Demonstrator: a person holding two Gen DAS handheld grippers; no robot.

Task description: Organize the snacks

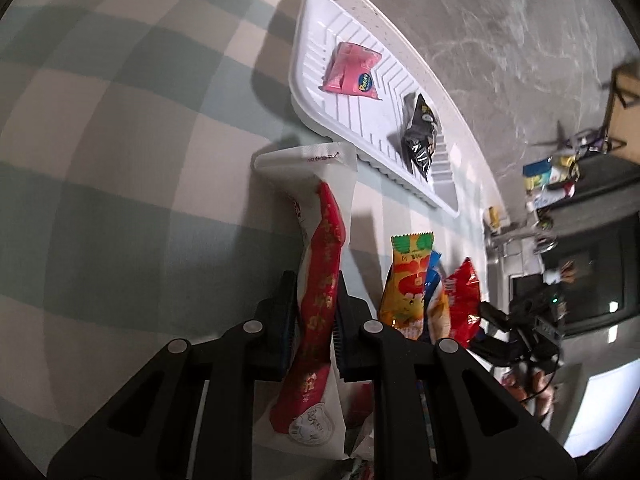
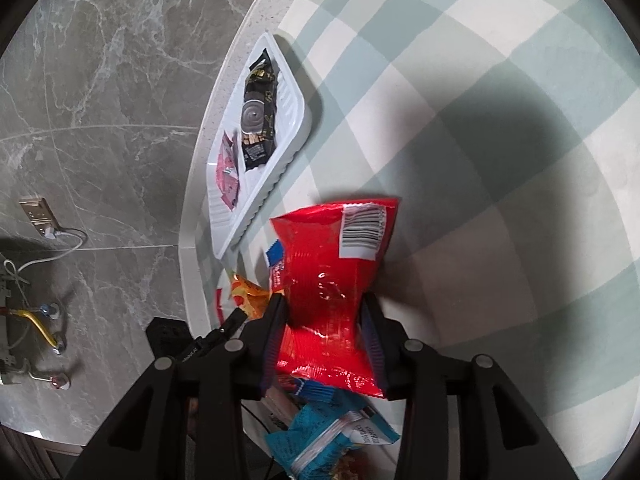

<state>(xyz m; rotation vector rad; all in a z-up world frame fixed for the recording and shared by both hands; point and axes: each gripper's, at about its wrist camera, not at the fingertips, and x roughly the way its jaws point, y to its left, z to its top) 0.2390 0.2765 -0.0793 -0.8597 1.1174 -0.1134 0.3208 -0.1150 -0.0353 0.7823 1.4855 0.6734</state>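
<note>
My left gripper (image 1: 316, 300) is shut on a long white and red snack packet (image 1: 320, 280), held above the checked tablecloth. My right gripper (image 2: 324, 312) is shut on a red foil snack bag (image 2: 332, 280) with a barcode label. A white ribbed tray (image 1: 360, 128) lies near the table's edge and holds a pink packet (image 1: 352, 70) and a black packet (image 1: 420, 136). The tray (image 2: 296, 120) also shows in the right wrist view, with the black packet (image 2: 258, 116) and pink packet (image 2: 226, 172) in it.
An orange packet (image 1: 406, 288), a blue packet (image 1: 434, 276) and the red bag (image 1: 464, 300) sit right of my left gripper. A blue packet (image 2: 332, 436) lies under my right gripper. The table's edge (image 2: 192, 200) drops to a marble floor with cables.
</note>
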